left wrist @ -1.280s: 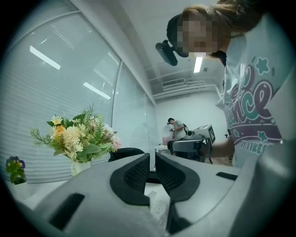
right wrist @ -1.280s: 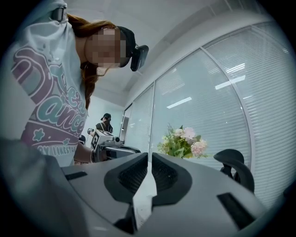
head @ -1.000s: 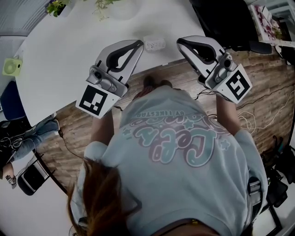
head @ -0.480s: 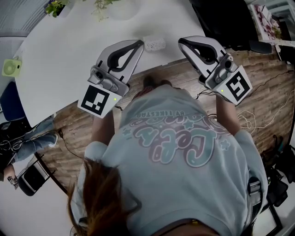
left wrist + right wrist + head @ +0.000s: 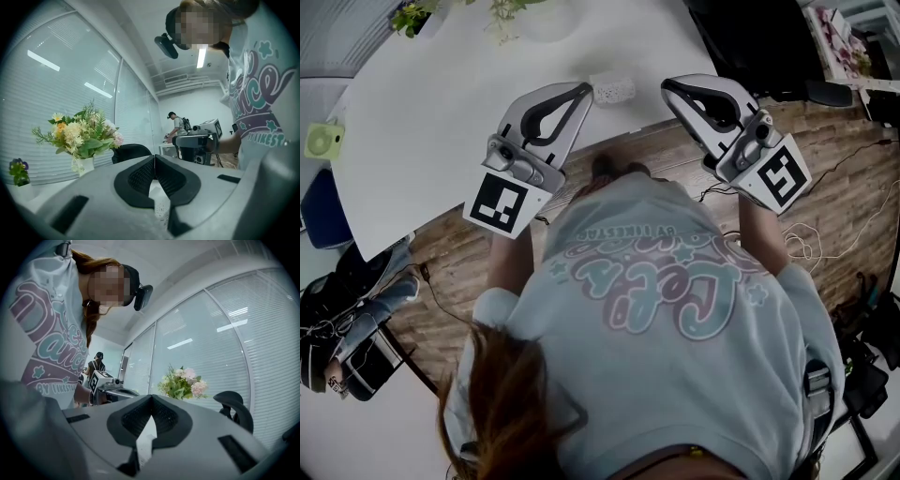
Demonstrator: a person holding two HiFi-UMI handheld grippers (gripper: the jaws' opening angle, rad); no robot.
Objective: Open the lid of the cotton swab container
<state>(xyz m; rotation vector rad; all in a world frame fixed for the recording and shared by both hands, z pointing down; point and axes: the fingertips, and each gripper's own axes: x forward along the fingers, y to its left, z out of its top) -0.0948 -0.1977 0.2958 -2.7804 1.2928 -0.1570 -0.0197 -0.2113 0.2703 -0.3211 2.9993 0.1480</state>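
Barely shifted, the left gripper [image 5: 582, 88] and right gripper [image 5: 667, 86] keep fingers closed, empty, flanking the cotton swab container [image 5: 613, 89].

Premises: office. Evidence: glazed partitions with blinds [image 5: 61, 93], ceiling strip light [image 5: 202, 55], black swivel chair [image 5: 229, 396], white table [image 5: 441, 122], wood-pattern floor [image 5: 844, 187], trailing cables [image 5: 802, 246].

White table [image 5: 422, 117] — swab container [image 5: 613, 89], vase [image 5: 83, 165]
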